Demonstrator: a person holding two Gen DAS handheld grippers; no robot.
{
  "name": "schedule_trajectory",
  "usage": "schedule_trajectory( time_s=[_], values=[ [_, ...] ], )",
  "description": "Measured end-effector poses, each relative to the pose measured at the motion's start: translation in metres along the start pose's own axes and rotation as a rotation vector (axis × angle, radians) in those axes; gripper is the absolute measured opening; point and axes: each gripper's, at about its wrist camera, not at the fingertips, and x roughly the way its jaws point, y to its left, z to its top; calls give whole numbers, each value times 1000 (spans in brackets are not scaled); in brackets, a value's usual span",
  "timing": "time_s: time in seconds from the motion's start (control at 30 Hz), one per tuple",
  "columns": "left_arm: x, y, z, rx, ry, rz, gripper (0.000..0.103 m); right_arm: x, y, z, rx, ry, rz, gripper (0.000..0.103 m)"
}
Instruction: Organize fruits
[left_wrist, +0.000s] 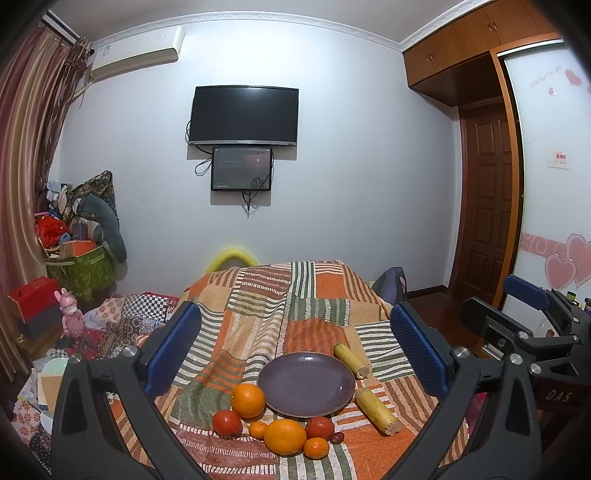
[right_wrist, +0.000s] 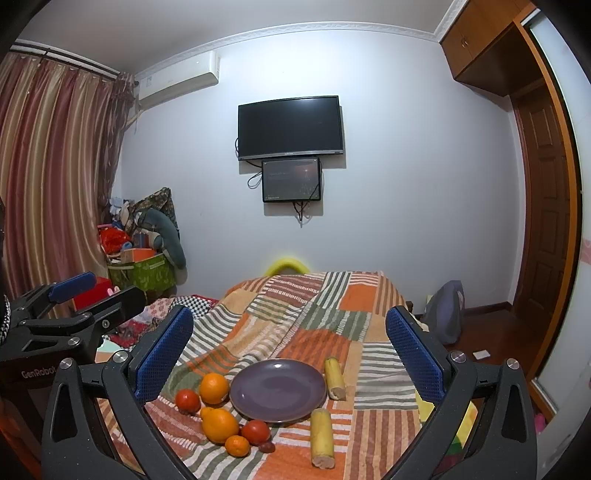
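Both claws, left gripper (left_wrist: 295, 350) and right gripper (right_wrist: 290, 350), stand wide and empty. Fruit (left_wrist: 284, 435) lies beside the bare plate (left_wrist: 306, 384) near the bed's front edge. Risk: round pieces rolling off the soft blanket (left_wrist: 258, 295).

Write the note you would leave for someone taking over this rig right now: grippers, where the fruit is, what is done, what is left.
Left gripper: open, empty, held above the blanket.
Right gripper: open, empty, alongside the left.
Purple plate: on the blanket, nothing on it.
Fruit, all on the blanket around the plate's near and left rim: two large oranges, two small ones, two tomatoes, and one small dark fruit.
Two yellow cut pieces lie to the plate's right; I cannot tell what they are.
Done: nothing yet.
Left: every piece is still to be gathered, presumably onto the plate.
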Motion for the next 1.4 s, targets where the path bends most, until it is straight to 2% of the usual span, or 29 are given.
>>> schedule_trajectory(
  time_s=[1.4],
  values=[
    [-3,-2,-1,13,-7,-2,103,-2,-3,-1,17,-12,2,103]
  ],
)
